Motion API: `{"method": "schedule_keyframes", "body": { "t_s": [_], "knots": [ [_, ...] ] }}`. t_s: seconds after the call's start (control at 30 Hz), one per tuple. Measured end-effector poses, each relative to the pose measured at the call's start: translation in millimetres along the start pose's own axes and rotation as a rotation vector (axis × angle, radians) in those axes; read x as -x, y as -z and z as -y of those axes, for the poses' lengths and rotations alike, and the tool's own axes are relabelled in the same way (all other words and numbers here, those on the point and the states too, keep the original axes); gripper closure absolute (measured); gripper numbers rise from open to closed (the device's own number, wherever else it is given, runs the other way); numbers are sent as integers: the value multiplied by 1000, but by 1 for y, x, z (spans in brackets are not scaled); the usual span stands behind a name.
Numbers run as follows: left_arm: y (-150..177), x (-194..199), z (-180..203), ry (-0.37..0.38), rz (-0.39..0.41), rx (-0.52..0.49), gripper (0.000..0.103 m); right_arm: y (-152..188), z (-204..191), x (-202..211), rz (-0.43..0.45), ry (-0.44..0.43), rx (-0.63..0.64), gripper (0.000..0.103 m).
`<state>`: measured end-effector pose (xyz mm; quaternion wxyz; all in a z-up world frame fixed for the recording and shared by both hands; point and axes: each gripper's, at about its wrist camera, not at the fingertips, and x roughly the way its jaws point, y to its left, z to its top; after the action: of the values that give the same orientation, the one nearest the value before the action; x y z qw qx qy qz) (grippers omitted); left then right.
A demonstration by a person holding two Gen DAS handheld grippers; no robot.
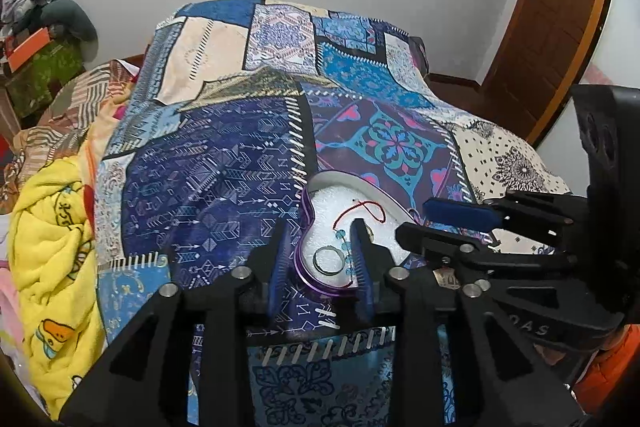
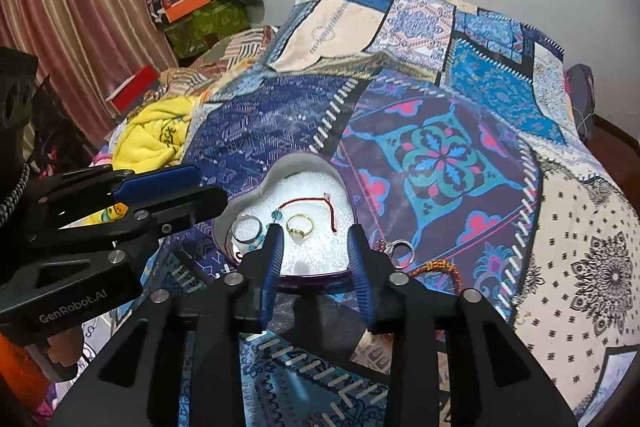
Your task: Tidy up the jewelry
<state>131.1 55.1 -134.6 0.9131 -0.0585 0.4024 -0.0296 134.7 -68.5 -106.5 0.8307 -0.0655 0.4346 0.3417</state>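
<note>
A heart-shaped purple-rimmed jewelry box (image 2: 256,183) with white foam lining lies on the patchwork bedspread; it also shows in the left wrist view (image 1: 304,267). Inside lie a gold ring (image 2: 301,225), a silver ring (image 2: 247,227), a red cord (image 2: 316,205) and turquoise beads (image 2: 276,215). My right gripper (image 2: 316,233) is open and empty just above the box's near edge. My left gripper (image 1: 320,227) is open, its jaws straddling the box's left rim by the silver ring (image 1: 329,260). A silver ring (image 2: 402,251) and an orange braided cord (image 2: 438,267) lie on the bedspread right of the box.
A yellow blanket (image 1: 48,259) is heaped at the bed's left side. Boxes and clothes (image 2: 196,11) are stacked by the striped curtain (image 2: 72,19). A wooden door (image 1: 560,7) stands at the right. The bedspread (image 1: 224,155) stretches away behind the box.
</note>
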Motion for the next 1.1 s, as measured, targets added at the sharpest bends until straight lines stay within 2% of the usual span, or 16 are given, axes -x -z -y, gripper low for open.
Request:
{"method": "schedule_keyframes", "body": {
  "t_s": [0.37, 0.63, 0.83, 1.03, 1.1],
  "knots": [
    [-4, 24, 15, -3, 29, -18, 67, -4, 10, 36, 79, 41, -27, 71],
    [-4, 25, 46, 37, 18, -51, 66, 4, 42, 76, 149, 121, -80, 71],
    [-1, 13, 73, 78, -17, -89, 66, 15, 66, 95, 161, 176, -113, 71],
    [5, -10, 94, 109, -80, -123, 66, 30, 87, 95, 129, 211, -149, 71],
    [9, -19, 99, 110, -105, -132, 60, 35, 94, 92, 113, 221, -159, 71]
  ]
}}
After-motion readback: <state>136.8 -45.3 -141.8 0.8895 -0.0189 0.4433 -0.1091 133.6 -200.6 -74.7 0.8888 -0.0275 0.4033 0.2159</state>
